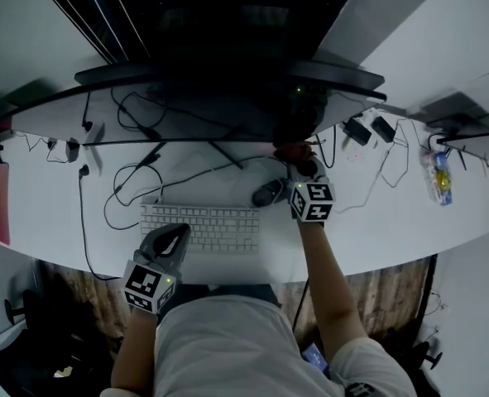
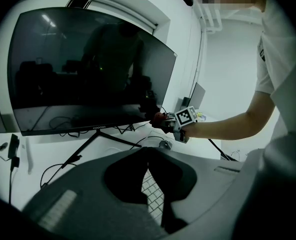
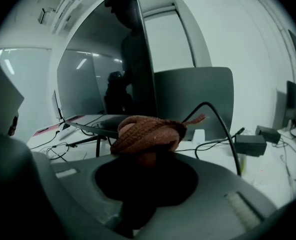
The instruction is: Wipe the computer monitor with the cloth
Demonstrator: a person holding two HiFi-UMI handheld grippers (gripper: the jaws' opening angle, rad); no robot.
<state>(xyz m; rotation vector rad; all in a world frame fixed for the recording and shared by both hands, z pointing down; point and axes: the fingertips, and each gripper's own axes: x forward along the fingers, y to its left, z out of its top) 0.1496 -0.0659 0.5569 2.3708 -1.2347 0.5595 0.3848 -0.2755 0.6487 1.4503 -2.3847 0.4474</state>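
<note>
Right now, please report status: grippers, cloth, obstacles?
Left gripper shut, empty, over keyboard. Right gripper shut on cloth, at monitor's lower edge. Cables, mouse nearby, not blocking.

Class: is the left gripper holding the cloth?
No, the left gripper is shut on nothing; the cloth is clamped in the right gripper.

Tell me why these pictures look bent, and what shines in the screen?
Head view: the wide lens bows the desk into an arc. Left gripper view: the dark monitor mirrors the person and ceiling lights. Right gripper view: black corners; the cloth is sharp.
</note>
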